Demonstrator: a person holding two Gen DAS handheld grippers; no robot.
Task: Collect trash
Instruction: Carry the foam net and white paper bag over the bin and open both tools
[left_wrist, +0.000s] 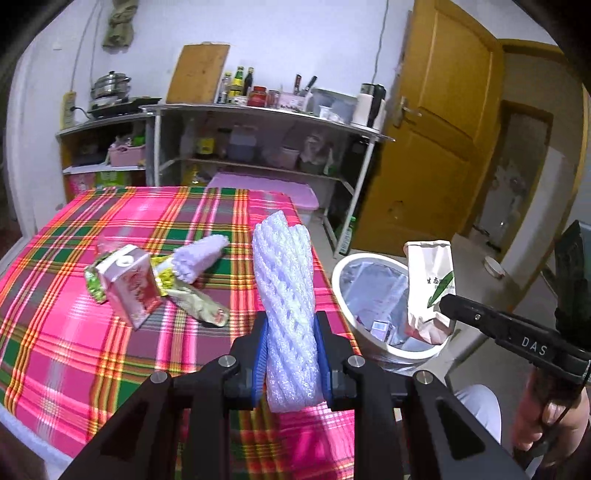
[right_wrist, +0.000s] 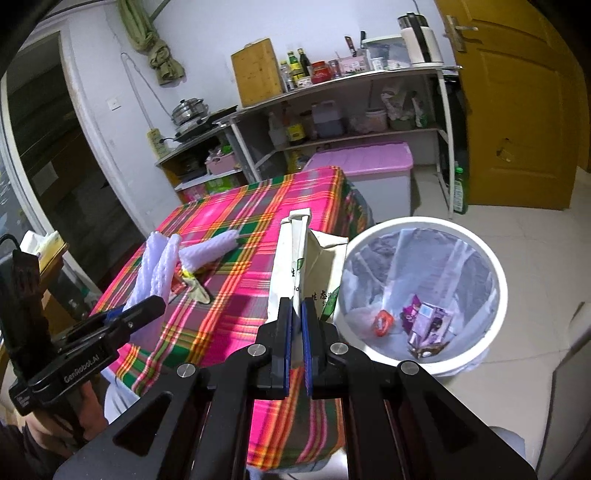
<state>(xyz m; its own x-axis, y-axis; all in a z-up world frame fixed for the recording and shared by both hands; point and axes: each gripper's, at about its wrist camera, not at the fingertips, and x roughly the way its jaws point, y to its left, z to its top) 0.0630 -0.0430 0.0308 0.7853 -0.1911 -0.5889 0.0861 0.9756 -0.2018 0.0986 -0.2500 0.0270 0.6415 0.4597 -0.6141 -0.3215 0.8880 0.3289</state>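
In the left wrist view, the plaid-covered bench (left_wrist: 110, 332) fills the left half. At about nine o'clock from the centre lies a heap of trash: a pink carton (left_wrist: 131, 286) on its side, crumpled yellow-green wrappers (left_wrist: 201, 306) touching it, and a short white foam net sleeve (left_wrist: 201, 258) leaning across them toward twelve o'clock. At the centre, the left tool (left_wrist: 290, 363) is clamped on a long white foam net (left_wrist: 286, 288), its blue pads pressing both sides of the lower end while the rest stands up toward twelve o'clock. At three o'clock, a white trash bin (left_wrist: 388, 349) with a clear liner stands on the floor beside the bench edge, some packets already at its bottom. The right tool (left_wrist: 445, 304) comes in from four o'clock, gripping a white paper bag (left_wrist: 430, 280) with green print that hangs over the bin's mouth.

In the right wrist view, the left tool (right_wrist: 147, 306) sits at nine o'clock with the foam net (right_wrist: 157, 266) rising from it above the bench (right_wrist: 229, 302). At the centre, the right tool (right_wrist: 295, 339) is pinched tight on the paper bag (right_wrist: 295, 254), which stands upright toward twelve o'clock. At three o'clock is the bin (right_wrist: 495, 273), holding an orange wrapper (right_wrist: 382, 321) and purple packets (right_wrist: 428, 317).
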